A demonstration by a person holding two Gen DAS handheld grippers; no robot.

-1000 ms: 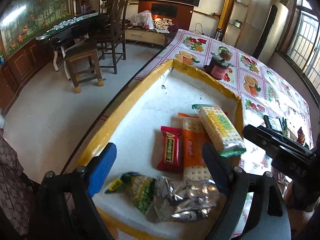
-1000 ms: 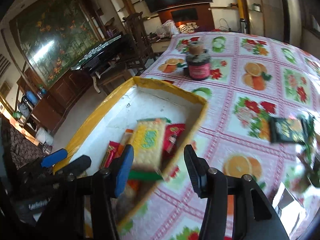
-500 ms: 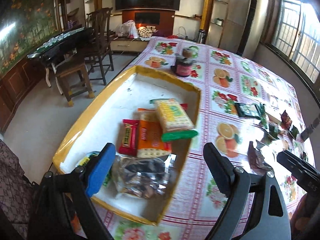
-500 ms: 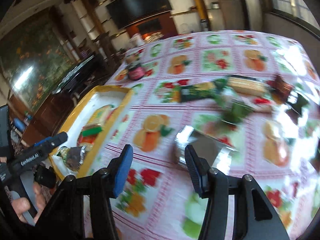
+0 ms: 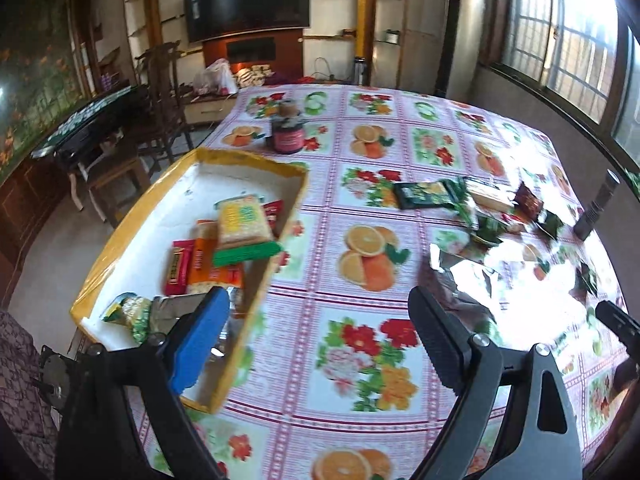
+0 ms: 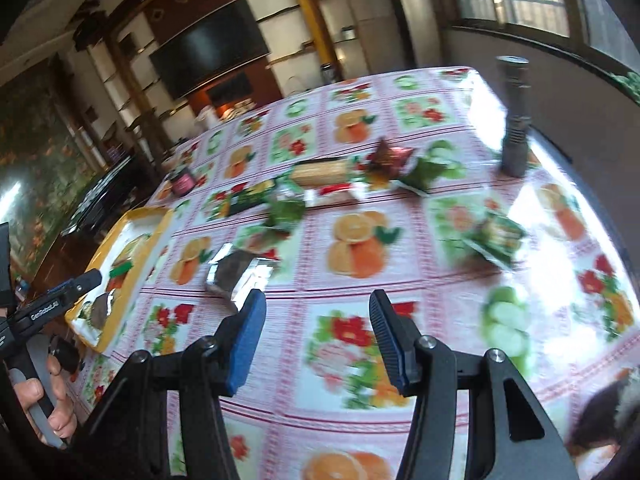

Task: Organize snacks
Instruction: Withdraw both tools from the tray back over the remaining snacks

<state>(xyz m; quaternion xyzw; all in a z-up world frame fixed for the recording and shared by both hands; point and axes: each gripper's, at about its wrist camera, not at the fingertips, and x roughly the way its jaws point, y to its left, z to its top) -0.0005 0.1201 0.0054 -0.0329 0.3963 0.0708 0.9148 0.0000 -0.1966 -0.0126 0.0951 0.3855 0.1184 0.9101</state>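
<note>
the left gripper (image 5: 316,340) stands wide with nothing between its jaws, hovering over the fruit-and-flower tablecloth (image 5: 360,208) just right of the yellow-rimmed tray (image 5: 132,216). its blue pad overlaps the tray's near right corner in the left wrist view. the right gripper (image 6: 316,340) is parted to a middling width, also empty, above a red-flower panel of the cloth.

inside the tray lie the sorted snacks: a cracker pack with a green end (image 5: 244,228) resting atop an orange cracker pack (image 5: 200,264), a red bar (image 5: 176,268) beside them, and a silver foil bag (image 5: 168,308) with a green packet (image 5: 128,312) at the near end.

just beyond the right gripper's blue finger lies a silver foil packet (image 6: 236,276), closest of the loose items. further out a scatter of unsorted snacks crosses the table: a dark green pack (image 5: 424,194), a tan biscuit pack (image 6: 320,172), a dark red wrapper (image 6: 388,156) and several small green packets (image 6: 496,236); motion blur makes their labels unreadable and some may be misjudged.

a dark jar (image 5: 286,136) stands beyond the tray. a dark cylindrical object (image 6: 514,116) stands upright near the table's far right edge. the person's hand (image 6: 44,404) grips the left gripper's handle at the lower left of the right wrist view.
</note>
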